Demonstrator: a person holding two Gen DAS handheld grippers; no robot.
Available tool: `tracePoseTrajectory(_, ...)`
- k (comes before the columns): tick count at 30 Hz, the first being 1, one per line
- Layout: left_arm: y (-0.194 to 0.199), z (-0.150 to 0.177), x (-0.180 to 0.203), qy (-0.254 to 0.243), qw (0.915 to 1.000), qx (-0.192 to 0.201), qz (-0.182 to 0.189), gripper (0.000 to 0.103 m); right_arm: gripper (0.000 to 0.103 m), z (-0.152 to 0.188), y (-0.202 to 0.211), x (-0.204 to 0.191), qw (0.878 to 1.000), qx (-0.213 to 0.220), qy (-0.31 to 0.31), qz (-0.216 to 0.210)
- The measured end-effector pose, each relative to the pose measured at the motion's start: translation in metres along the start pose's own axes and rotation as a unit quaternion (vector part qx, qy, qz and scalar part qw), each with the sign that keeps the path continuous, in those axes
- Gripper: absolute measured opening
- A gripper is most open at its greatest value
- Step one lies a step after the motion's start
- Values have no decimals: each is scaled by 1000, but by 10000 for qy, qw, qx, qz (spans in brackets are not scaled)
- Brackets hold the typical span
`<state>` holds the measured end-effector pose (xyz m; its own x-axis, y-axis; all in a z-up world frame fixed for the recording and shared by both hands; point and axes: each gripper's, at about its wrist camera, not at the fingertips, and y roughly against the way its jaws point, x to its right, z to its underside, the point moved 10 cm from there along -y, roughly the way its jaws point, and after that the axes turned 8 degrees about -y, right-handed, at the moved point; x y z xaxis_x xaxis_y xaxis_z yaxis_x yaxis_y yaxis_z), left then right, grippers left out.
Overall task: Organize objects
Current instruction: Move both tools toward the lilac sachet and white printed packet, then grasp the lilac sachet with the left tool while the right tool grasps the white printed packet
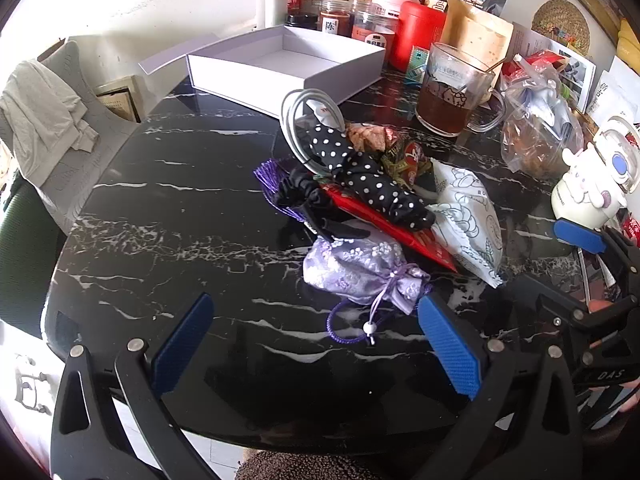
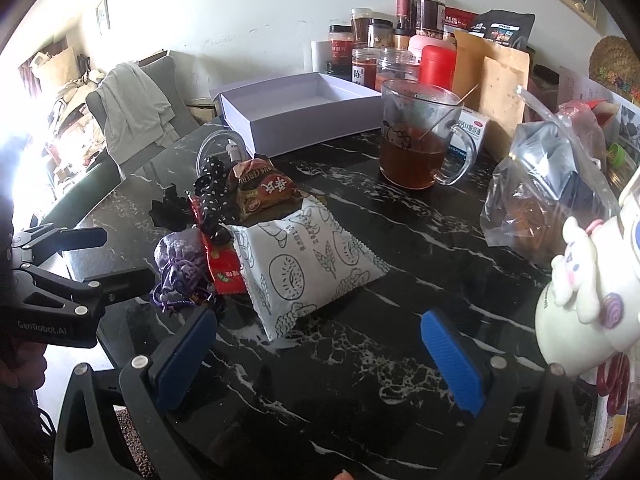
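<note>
two grippers, left gripper (image 1: 316, 340) and right gripper (image 2: 320, 356), jaws wide, one white box (image 1: 288, 68), one glass mug (image 1: 452, 92)

— What are we reading on the left hand-held gripper (image 2: 102, 256)?
— We are reading "GenRobot.AI" in pale letters along its black body, in the right wrist view.
— And on the right hand-held gripper (image 1: 576, 264)?
— We are making out "DAS" on its black body.
— Anything among the jars?
— We are seeing the character "陈" on a red jar's label (image 1: 331, 25); the other print is staying too blurred for us.
</note>
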<state>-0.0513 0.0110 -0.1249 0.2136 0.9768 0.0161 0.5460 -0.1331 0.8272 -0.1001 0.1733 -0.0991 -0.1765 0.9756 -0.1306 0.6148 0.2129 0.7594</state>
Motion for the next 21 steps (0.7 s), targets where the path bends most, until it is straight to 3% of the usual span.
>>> tracePoseTrajectory(12, -23, -14, 7, 15, 9997, -64, 226, 102, 102, -15, -25, 1, 9998, -37, 187, 16)
tracePoseTrajectory(21, -44, -18, 12, 70, 9984, -151, 543, 102, 102, -29, -48, -1, 9988, -143, 334, -342)
